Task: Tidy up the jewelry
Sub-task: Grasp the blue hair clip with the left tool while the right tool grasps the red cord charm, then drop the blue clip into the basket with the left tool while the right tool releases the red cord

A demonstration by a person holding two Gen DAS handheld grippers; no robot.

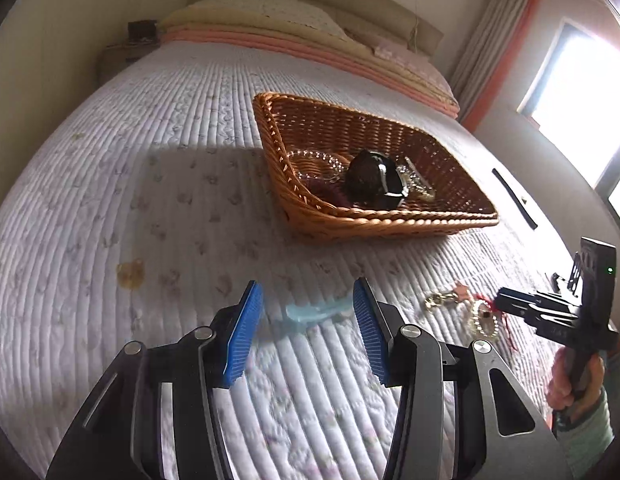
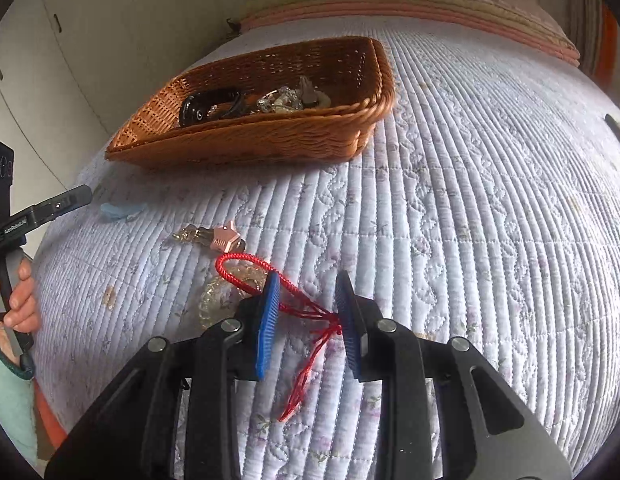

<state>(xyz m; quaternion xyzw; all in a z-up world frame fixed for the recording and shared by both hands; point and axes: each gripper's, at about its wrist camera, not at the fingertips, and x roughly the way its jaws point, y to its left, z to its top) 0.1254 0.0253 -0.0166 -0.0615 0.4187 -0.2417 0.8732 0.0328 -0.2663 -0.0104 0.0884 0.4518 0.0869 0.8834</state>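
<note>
My right gripper [image 2: 307, 312] is hovering low over the quilt [image 2: 470, 240], jaws spread wide and gripping nothing; the red cord [image 2: 297, 304] is running between the two blue pads [image 2: 269, 324], its frayed tail trailing back toward me. The cord's loop is lying over a clear beaded bracelet [image 2: 213, 300], which is partly hidden behind the left pad. Just beyond, a pink star charm [image 2: 225, 238] with a gold clasp is resting on the quilt. My left gripper [image 1: 307, 316] is likewise standing wide open and empty, framing a pale blue piece [image 1: 318, 314] that is lying flat between its pads. Farther out, the wicker basket [image 1: 390, 224] is sitting on the bed, already holding a dark glossy item and several clear and metallic pieces.

Risks, as I am judging them: closing on the thin cord alone may let it slip through the pads, or may drag the bracelet along if the two are tangled; whether they are joined I cannot tell. The soft quilt may also bunch between the pads.

Room for moving: the quilt between the loose pieces and the basket's near rim is lying open, and the rim is low. My two grippers are working near each other, so their paths may cross.
</note>
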